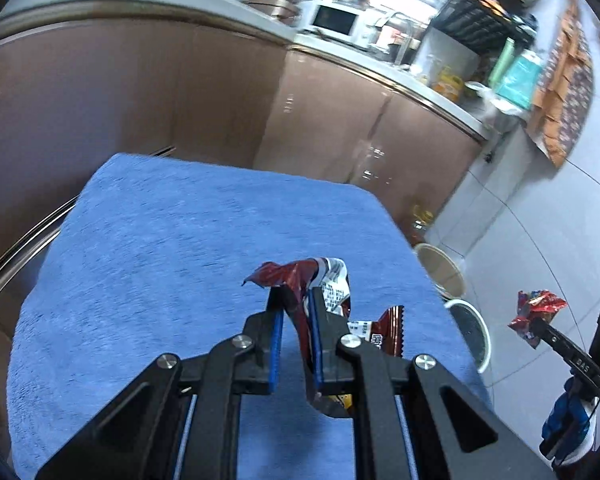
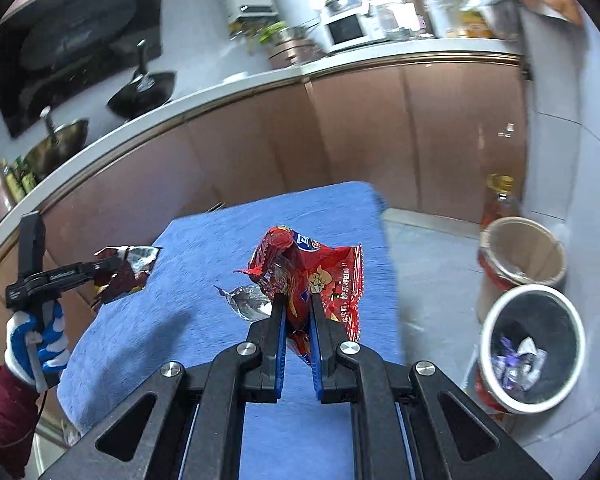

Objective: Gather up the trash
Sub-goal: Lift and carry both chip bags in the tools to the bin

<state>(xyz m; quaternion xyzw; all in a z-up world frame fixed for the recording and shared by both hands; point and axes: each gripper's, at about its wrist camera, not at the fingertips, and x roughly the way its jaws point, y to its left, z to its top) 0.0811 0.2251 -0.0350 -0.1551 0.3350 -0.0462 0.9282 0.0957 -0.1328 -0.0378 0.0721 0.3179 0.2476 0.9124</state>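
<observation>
My left gripper (image 1: 297, 298) is shut on a dark red snack wrapper (image 1: 328, 280) and holds it above the blue towel (image 1: 160, 248). It also shows in the right wrist view (image 2: 112, 266) with the dark red wrapper (image 2: 130, 268) at the towel's left edge. My right gripper (image 2: 298, 300) is shut on a bright red snack bag (image 2: 320, 276) above the blue towel (image 2: 220, 240). The right gripper shows in the left wrist view (image 1: 538, 326) with the bright red bag (image 1: 534, 310) out over the floor.
A white-rimmed bin (image 2: 534, 346) with wrappers inside stands on the floor right of the towel, a beige bin (image 2: 522, 252) behind it. Both bins show in the left wrist view (image 1: 470, 326). Brown kitchen cabinets (image 2: 360, 128) run behind. An oil bottle (image 2: 500, 200) stands in the corner.
</observation>
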